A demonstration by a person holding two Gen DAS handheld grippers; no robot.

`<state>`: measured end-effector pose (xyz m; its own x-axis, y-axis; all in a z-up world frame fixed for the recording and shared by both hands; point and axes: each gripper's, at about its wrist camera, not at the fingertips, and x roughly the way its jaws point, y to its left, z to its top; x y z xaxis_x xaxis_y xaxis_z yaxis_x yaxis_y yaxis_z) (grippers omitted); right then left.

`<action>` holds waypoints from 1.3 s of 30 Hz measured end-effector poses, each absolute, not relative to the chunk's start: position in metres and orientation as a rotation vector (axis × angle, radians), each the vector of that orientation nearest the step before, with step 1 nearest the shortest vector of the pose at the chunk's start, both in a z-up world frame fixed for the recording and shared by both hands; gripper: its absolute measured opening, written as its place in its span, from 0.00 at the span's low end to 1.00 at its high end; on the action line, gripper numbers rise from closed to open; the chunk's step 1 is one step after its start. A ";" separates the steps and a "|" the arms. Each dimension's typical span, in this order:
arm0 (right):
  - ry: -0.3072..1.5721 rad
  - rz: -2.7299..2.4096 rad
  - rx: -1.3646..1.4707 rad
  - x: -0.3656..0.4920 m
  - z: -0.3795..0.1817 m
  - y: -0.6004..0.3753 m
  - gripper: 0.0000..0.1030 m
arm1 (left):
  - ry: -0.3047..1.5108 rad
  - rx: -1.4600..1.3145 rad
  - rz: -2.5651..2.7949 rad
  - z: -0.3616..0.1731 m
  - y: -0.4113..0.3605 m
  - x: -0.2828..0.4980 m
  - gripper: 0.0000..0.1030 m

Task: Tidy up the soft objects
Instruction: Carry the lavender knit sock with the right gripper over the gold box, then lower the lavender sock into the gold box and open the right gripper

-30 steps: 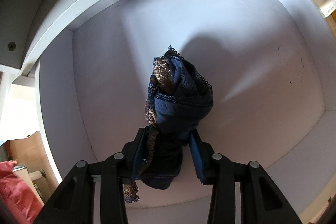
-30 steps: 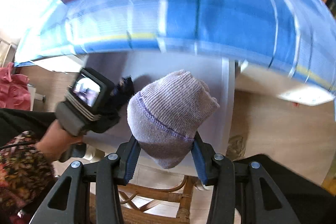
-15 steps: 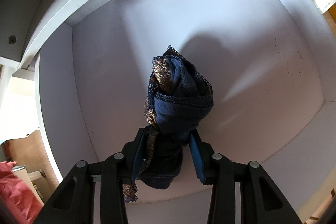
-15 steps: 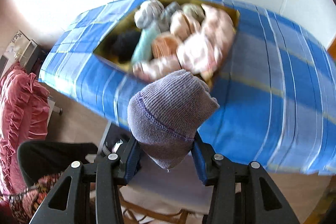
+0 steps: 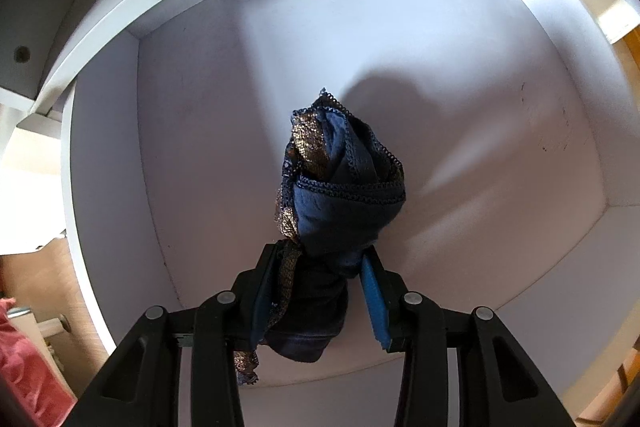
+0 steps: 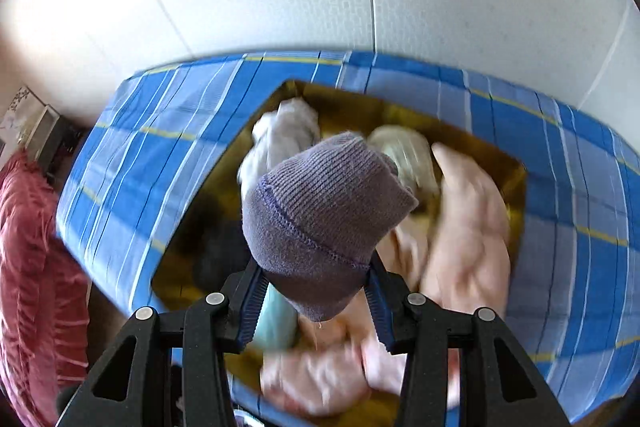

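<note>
Knitted mauve hat (image 6: 324,219) sits clamped in my right gripper (image 6: 316,291) at frame centre, directly over the yellow box (image 6: 352,107) of rolled clothes, while my left gripper (image 5: 320,291) pinches the navy lace bundle (image 5: 340,195) upright inside the white drawer (image 5: 200,147).

Right wrist view: the aim has swung from the underside edge of the blue plaid cloth (image 6: 172,155) and the wooden floor, up and over to look down into the yellow-lined box (image 6: 516,187) of soft items. The box, distant half a second ago, now fills the frame behind the purple knit hat (image 6: 324,223). The other hand and its device are gone from this view.

Left wrist view: the white compartment (image 5: 192,131) sits slightly closer; the red fabric (image 5: 28,379) at lower left shows less.
</note>
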<state>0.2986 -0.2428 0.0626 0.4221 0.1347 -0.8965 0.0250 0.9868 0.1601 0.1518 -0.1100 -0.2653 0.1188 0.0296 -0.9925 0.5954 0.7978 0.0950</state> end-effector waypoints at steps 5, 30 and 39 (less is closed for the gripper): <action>1.109 0.027 0.154 0.345 0.054 -0.235 0.45 | 1.411 0.524 -0.452 -0.265 -0.111 0.148 0.40; 1.037 -0.074 -0.011 0.388 0.031 -0.232 0.31 | 1.411 0.530 -0.454 -0.251 -0.101 0.136 0.40; 1.056 0.031 0.124 0.354 0.021 -0.245 0.31 | 1.416 0.535 -0.447 -0.253 -0.097 0.134 0.40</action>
